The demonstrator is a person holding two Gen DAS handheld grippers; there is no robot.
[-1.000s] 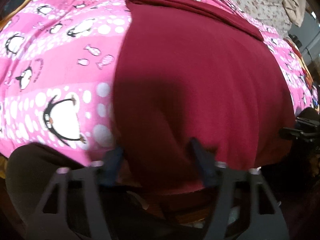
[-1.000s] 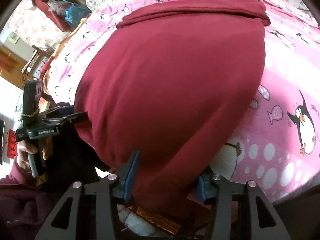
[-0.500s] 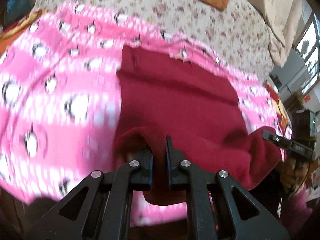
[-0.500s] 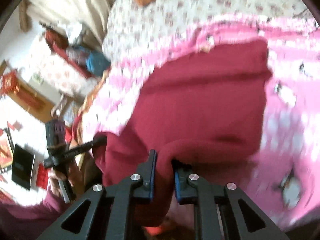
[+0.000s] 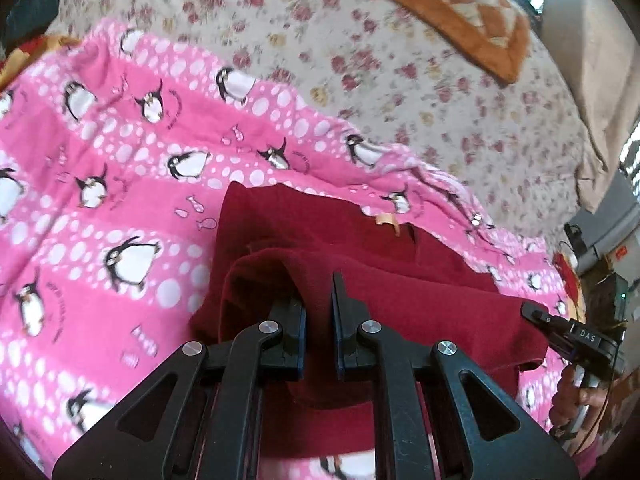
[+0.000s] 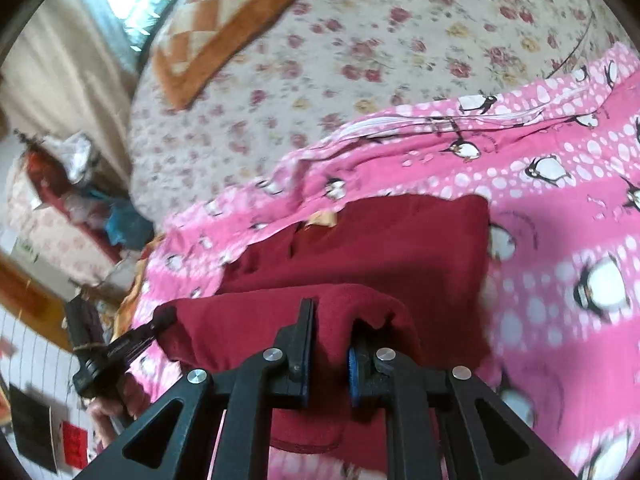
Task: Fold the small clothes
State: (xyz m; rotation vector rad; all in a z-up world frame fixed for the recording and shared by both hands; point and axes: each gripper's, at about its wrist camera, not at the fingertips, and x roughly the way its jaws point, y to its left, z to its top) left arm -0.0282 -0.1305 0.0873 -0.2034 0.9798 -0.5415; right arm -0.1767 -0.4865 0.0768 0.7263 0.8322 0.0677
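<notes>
Left wrist: garment (image 5: 400,280) hides left claw (image 5: 318,280) tips.

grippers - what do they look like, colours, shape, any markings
Both are black, two-fingered, with angular linkage arms that have triangular cutouts and round silver pivot screws. The left gripper and right gripper have flat fingers with blue pads. Seen from the left wrist, the right gripper's body carries a white "DAS" marking.

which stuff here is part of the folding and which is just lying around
In the job:
- dark red garment
- left tongs, shut on its near hem
- right tongs, shut on the same hem

Just lying about:
- pink penguin blanket underneath
- floral bedspread
- orange checked cushion
</notes>
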